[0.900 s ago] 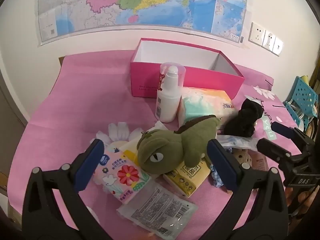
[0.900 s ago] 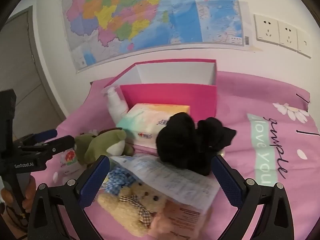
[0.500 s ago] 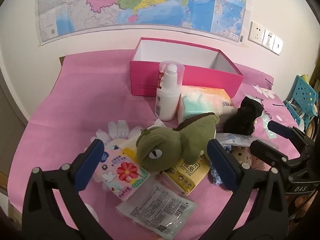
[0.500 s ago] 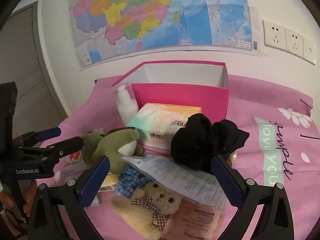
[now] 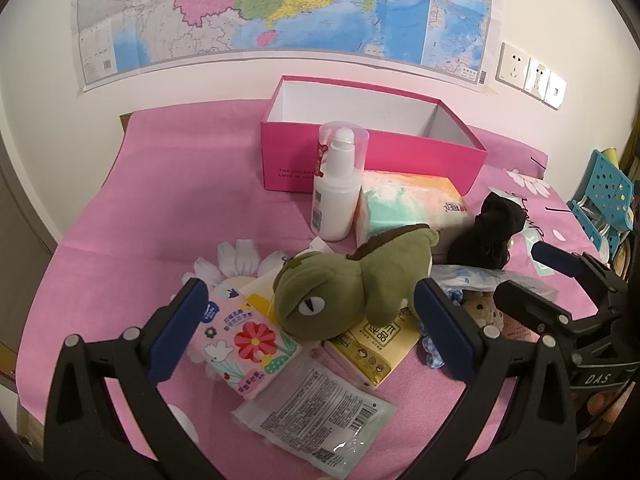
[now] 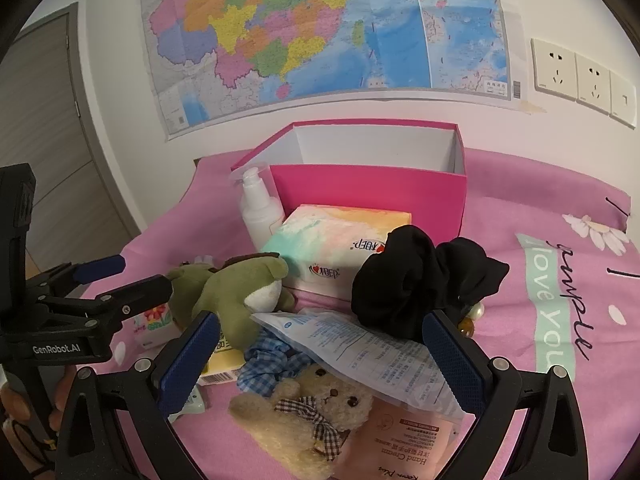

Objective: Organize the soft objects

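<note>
The left gripper [image 5: 310,322], jaws fully apart and empty, frames the green plush dinosaur [image 5: 348,284], while the equally open right gripper [image 6: 320,354] brackets the beige teddy bear [image 6: 308,416] below its pads.

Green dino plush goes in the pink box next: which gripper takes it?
Left. The green dino plush lies centred ahead of the left gripper, whose jaws are wide open. The right gripper faces the teddy bear, the dino off to its side.

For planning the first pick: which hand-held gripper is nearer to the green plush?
Left. The left hand-held gripper frames the green plush; the right hand-held gripper sits beside it.
</note>
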